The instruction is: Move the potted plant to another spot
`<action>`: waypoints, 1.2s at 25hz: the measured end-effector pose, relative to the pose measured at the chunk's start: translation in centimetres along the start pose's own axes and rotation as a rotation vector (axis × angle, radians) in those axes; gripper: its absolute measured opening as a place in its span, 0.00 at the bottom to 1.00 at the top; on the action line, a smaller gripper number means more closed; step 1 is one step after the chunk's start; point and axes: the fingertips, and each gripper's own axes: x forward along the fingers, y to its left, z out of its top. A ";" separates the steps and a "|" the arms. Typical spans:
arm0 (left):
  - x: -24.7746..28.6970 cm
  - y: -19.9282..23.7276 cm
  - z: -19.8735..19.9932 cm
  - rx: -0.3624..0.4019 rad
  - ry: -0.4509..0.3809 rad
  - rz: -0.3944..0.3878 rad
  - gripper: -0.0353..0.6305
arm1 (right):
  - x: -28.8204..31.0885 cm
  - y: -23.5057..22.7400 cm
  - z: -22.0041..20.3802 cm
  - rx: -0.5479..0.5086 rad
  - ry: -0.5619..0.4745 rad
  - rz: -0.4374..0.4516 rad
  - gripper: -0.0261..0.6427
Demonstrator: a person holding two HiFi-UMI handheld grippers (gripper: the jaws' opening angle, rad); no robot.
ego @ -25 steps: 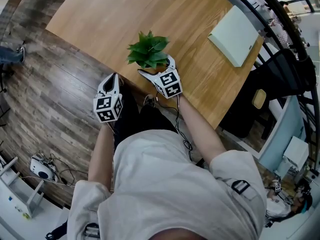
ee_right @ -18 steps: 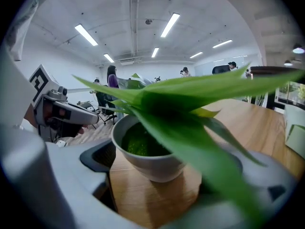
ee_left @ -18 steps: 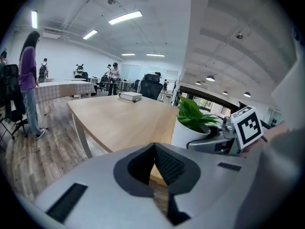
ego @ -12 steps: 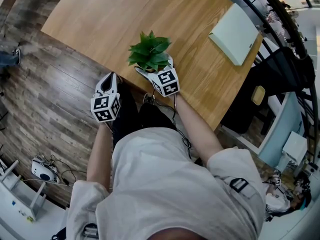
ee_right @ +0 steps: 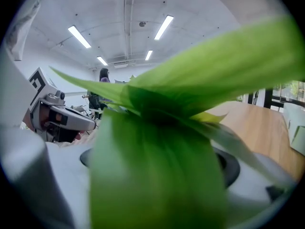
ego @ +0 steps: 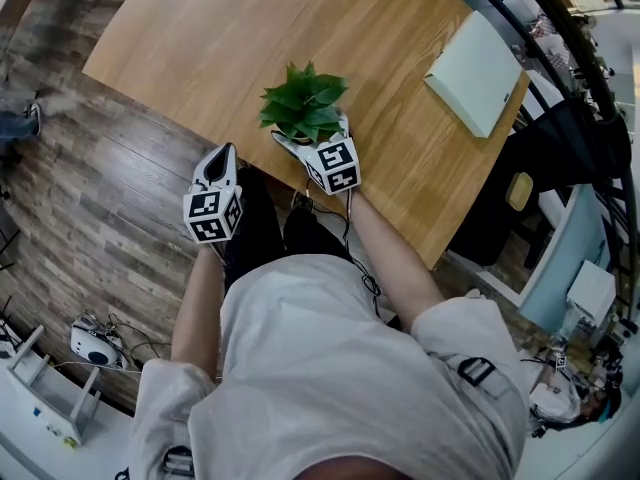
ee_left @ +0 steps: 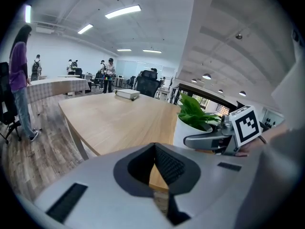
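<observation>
Right hand-held gripper (ego: 310, 130) edged around plant (ego: 303, 101).

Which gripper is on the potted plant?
The right gripper, its jaws clasping the potted plant; the left gripper hangs shut and empty beside the table.

Head view looks down; gripper views share plant (ego: 303, 103).

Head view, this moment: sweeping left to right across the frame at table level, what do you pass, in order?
left gripper → potted plant → white box → black chair
</observation>
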 end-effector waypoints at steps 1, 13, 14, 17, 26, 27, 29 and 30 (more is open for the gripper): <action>0.1 0.0 0.2 0.003 0.002 -0.002 0.07 | 0.0 0.0 0.0 0.004 -0.001 -0.001 0.82; 1.5 -0.4 0.5 0.028 0.028 -0.040 0.07 | -0.3 -0.3 0.4 0.038 -0.036 -0.018 0.81; 1.6 -0.5 0.6 0.028 0.028 -0.043 0.07 | -0.5 -0.4 0.6 0.037 -0.039 -0.020 0.81; 2.0 -0.8 1.0 0.034 0.030 -0.058 0.07 | -0.8 -0.5 1.1 0.037 -0.048 -0.030 0.81; 4.6 -1.8 5.2 0.097 0.011 -0.134 0.07 | -1.9 -2.4 4.6 0.056 -0.107 -0.080 0.81; 4.9 -1.9 5.9 0.110 0.008 -0.146 0.07 | -2.1 -2.5 5.2 0.056 -0.116 -0.091 0.81; 5.3 -1.8 7.3 0.132 0.004 -0.167 0.07 | -2.4 -2.7 6.4 0.056 -0.133 -0.114 0.81; 5.5 -1.7 8.0 0.139 0.001 -0.176 0.07 | -2.5 -2.8 6.9 0.058 -0.141 -0.124 0.81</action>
